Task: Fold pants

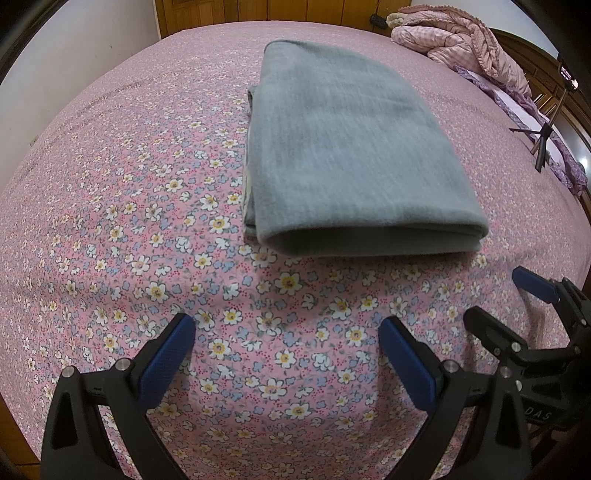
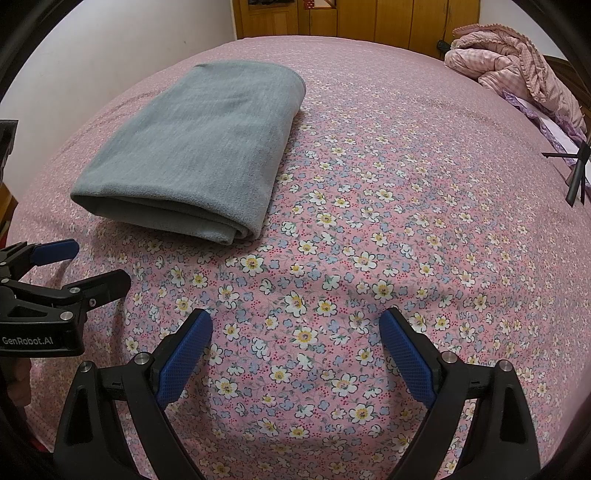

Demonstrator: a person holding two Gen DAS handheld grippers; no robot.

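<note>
The grey pants (image 1: 347,147) lie folded into a thick rectangle on the pink floral bedsheet (image 1: 147,229), the rounded fold edge facing me. They show in the right wrist view (image 2: 195,147) at upper left. My left gripper (image 1: 286,326) is open and empty, hovering over the sheet short of the fold. My right gripper (image 2: 295,321) is open and empty, to the right of the pants. Each gripper shows at the edge of the other's view, the right gripper (image 1: 491,291) and the left gripper (image 2: 103,262), both with fingers apart.
A crumpled pink quilt (image 2: 517,74) and purple pillows (image 1: 554,147) lie at the far right of the bed. A small black tripod (image 2: 576,173) with a phone (image 1: 569,74) stands at the right edge. Wooden wardrobe doors (image 2: 369,18) stand behind the bed.
</note>
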